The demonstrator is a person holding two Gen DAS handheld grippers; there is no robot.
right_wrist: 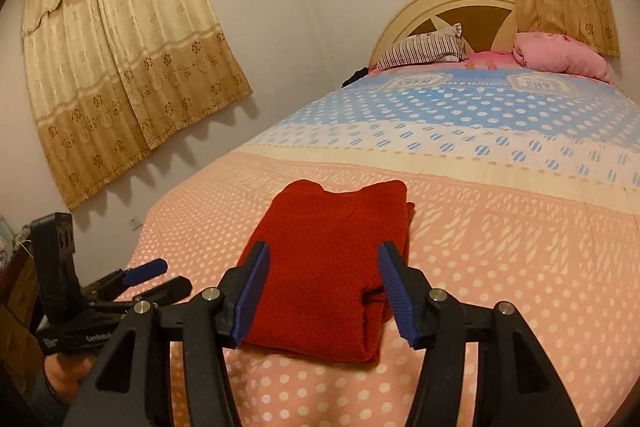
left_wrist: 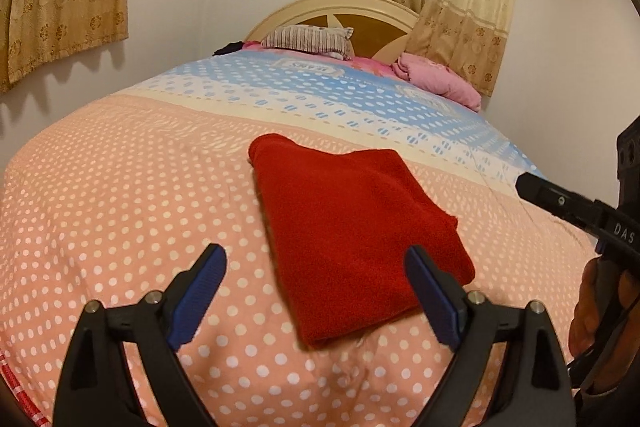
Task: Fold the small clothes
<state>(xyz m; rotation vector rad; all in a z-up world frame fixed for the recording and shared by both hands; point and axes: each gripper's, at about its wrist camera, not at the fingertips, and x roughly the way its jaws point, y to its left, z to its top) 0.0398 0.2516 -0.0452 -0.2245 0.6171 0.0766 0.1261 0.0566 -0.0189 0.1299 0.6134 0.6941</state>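
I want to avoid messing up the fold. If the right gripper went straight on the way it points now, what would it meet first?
Most likely the folded red garment, which lies on the bedspread directly ahead between the open, empty fingers of the right gripper. Depth is hard to judge, but nothing else stands in that line.

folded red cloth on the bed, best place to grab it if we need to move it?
Probably the thick folded edge of the red cloth nearest the grippers, approached low from the foot of the bed. There the layers stack into one rounded lip, so one pinch catches all of them. The far corners look loose and could unfold it.
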